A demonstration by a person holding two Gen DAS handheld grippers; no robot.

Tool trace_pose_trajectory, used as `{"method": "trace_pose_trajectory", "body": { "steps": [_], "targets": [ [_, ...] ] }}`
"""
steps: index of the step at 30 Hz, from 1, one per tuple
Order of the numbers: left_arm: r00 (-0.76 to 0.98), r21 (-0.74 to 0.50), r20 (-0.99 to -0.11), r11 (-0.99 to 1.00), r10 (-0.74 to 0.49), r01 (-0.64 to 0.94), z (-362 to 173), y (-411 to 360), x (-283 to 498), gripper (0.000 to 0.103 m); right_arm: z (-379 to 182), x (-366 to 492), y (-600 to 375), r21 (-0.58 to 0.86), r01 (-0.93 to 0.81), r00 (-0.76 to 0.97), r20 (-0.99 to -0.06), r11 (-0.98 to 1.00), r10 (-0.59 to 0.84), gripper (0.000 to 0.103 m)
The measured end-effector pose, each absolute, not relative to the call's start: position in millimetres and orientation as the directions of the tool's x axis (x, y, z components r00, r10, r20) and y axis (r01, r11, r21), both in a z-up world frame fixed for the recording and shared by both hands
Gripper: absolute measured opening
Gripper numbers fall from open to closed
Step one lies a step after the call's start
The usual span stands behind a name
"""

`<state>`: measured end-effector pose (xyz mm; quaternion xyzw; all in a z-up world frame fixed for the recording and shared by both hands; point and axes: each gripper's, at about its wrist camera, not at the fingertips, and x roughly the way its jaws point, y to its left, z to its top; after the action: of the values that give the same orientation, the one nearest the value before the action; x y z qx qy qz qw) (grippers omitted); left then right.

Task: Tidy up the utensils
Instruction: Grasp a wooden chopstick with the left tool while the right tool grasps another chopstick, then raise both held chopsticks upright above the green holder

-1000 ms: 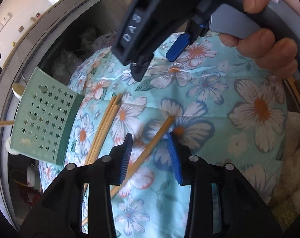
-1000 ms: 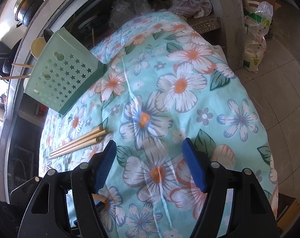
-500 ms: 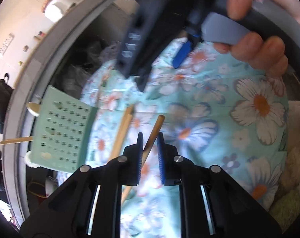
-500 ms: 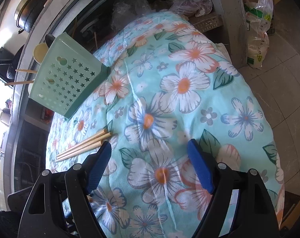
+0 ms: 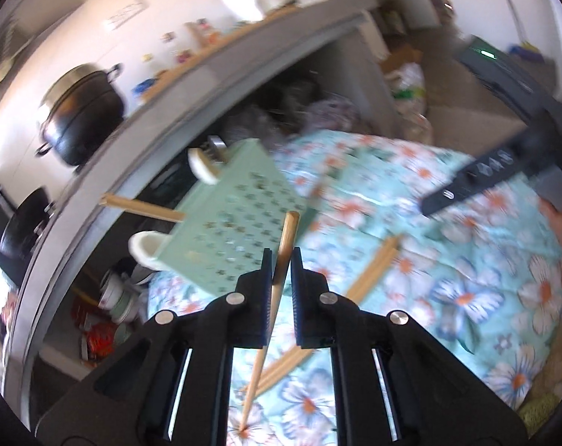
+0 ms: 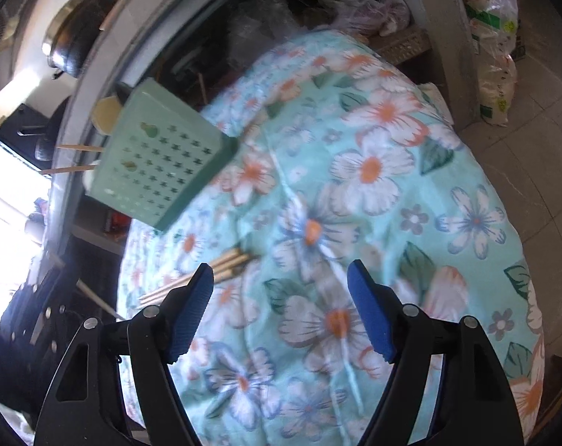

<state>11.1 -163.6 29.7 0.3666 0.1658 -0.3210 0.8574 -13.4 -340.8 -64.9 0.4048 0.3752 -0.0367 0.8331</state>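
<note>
Left tongs (image 5: 279,256): narrow, clamped on a single wooden chopstick (image 5: 285,239). The stick runs through the jaws from about 12 o'clock, where its blunt end overlaps the holder, down toward 6 o'clock, thin tip low over the cloth. Frame is motion-blurred.

Right tongs (image 6: 281,290): spread wide, nothing between the pads, hovering above the floral cloth (image 6: 373,193) that covers the bench.

Loose chopsticks (image 5: 373,271): a small bundle lying flat on the cloth, at about 2 o'clock from the left tongs; in the right wrist view the same bundle (image 6: 221,264) sits just beside the left pad, at roughly 10 o'clock.

Green utensil holder (image 6: 161,163): star-perforated, at the far-left edge of the cloth, tilted in view. Sticks and a pale spoon-like handle protrude from its far end (image 5: 202,165).

Background: black pot (image 5: 82,111) on a ledge at 10 o'clock.
</note>
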Motion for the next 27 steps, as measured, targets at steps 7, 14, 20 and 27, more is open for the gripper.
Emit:
{"method": "trace_pose_trajectory", "body": {
  "steps": [7, 14, 20, 27],
  "targets": [
    [0.788, 0.458, -0.470, 0.653, -0.398, 0.603, 52.7, -142.3, 35.2, 0.007, -78.9, 12.9, -314.1, 0.761, 0.289, 0.695, -0.584, 0.580, 0.419, 0.052],
    [0.797, 0.397, -0.456, 0.712, -0.395, 0.580, 64.4, -122.6, 51.4, 0.006, -104.0, 33.0, -311.7, 0.830, 0.344, 0.695, -0.540, 0.439, 0.475, 0.045],
    [0.801, 0.365, -0.452, 0.738, -0.393, 0.568, 69.0, -113.0, 58.6, 0.006, -121.3, 38.1, -318.7, 0.852, 0.396, 0.711, -0.520, 0.343, 0.473, 0.029],
    [0.803, 0.362, -0.452, 0.742, -0.390, 0.564, 69.5, -111.9, 60.8, 0.006, -124.3, 26.2, -324.3, 0.863, 0.406, 0.725, -0.505, 0.302, 0.468, 0.014]
  ]
}}
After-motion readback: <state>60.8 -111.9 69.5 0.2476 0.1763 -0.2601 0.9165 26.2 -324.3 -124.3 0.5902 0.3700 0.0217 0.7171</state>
